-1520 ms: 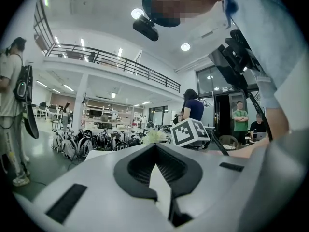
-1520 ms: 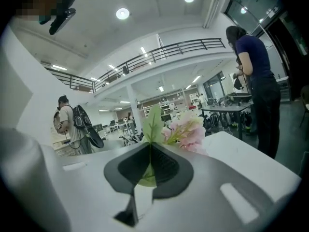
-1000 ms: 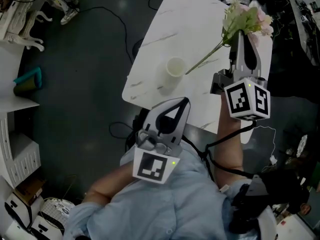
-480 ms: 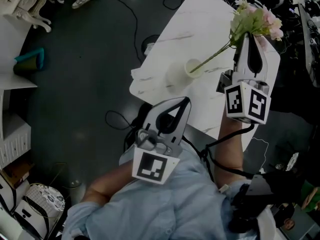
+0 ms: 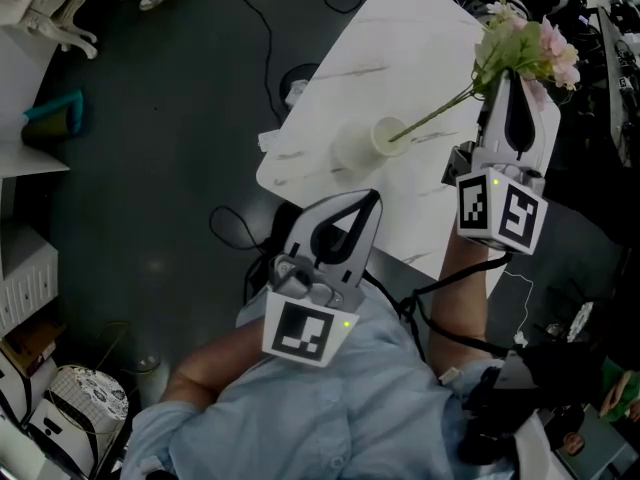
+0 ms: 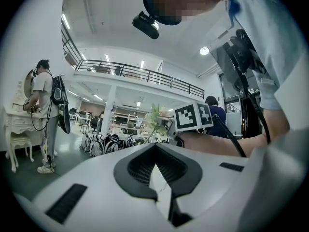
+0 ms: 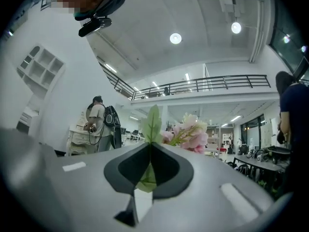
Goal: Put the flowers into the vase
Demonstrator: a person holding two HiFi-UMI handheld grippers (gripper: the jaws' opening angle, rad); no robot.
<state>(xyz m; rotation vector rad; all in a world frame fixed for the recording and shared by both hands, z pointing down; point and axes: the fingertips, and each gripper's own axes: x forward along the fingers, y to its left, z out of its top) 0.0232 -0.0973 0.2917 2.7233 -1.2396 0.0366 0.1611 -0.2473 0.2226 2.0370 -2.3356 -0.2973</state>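
Observation:
A white vase (image 5: 372,140) stands on the white marble table (image 5: 420,28). My right gripper (image 5: 510,76) is shut on the flowers (image 5: 522,48), a pink and green bunch over the table's right edge. Their long green stem (image 5: 435,115) slants down and left, and its lower end meets the vase's mouth; I cannot tell whether it is inside. In the right gripper view a leaf (image 7: 152,124) and pink blooms (image 7: 192,133) stick out past the closed jaws of the right gripper (image 7: 149,149). My left gripper (image 5: 340,230), also (image 6: 155,149), is shut and empty, close to the person's body, short of the table.
Black cables (image 5: 250,28) trail over the dark floor left of the table. White shelves with a teal object (image 5: 58,118) stand at the far left. In the left gripper view, a person with a backpack (image 6: 46,95) stands at a white dresser far off.
The right gripper has carried the flowers slightly up and right in the view, and the stem's lower end has shifted from beside the vase to its mouth. The left gripper has kept its place.

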